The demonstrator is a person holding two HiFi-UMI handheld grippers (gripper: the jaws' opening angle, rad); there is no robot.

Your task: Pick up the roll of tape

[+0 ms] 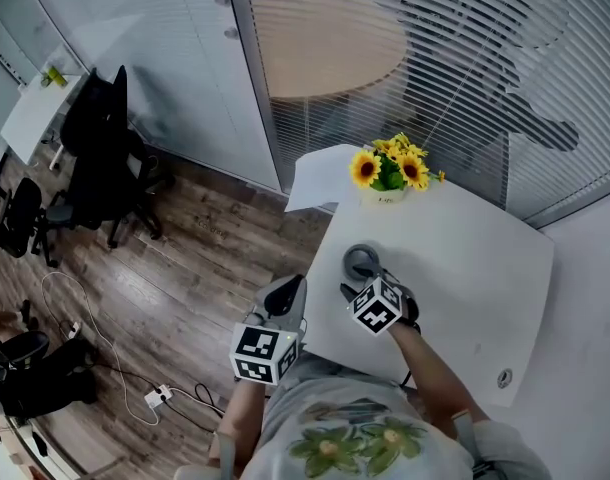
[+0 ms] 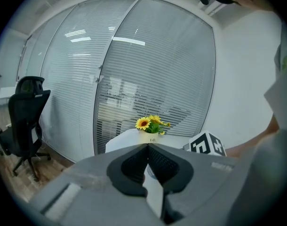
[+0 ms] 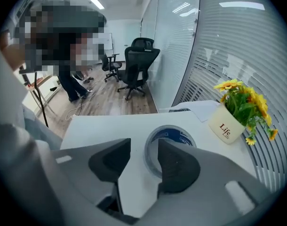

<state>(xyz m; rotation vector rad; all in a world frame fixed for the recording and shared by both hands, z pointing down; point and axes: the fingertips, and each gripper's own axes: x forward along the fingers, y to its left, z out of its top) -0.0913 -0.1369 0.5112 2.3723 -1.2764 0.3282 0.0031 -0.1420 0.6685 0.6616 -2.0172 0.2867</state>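
The roll of tape [image 1: 362,262], grey with a blue inner ring, lies flat on the white table [image 1: 465,268] near its left edge. My right gripper [image 1: 365,281] points steeply down right over it. In the right gripper view the roll [image 3: 174,138] sits just ahead of the right gripper [image 3: 143,145], whose jaws are open: the right pad [image 3: 177,166] is over the hole, the left pad [image 3: 111,161] outside, with the near wall between them and untouched. My left gripper [image 1: 283,294] hovers off the table's left edge. Its jaws [image 2: 147,148] are shut on nothing.
A white pot of sunflowers [image 1: 389,173] stands at the table's far edge, with a sheet of paper [image 1: 320,178] beside it. Black office chairs [image 1: 100,158] and a cable [image 1: 95,338] are on the wooden floor to the left. Glass walls with blinds close the far side.
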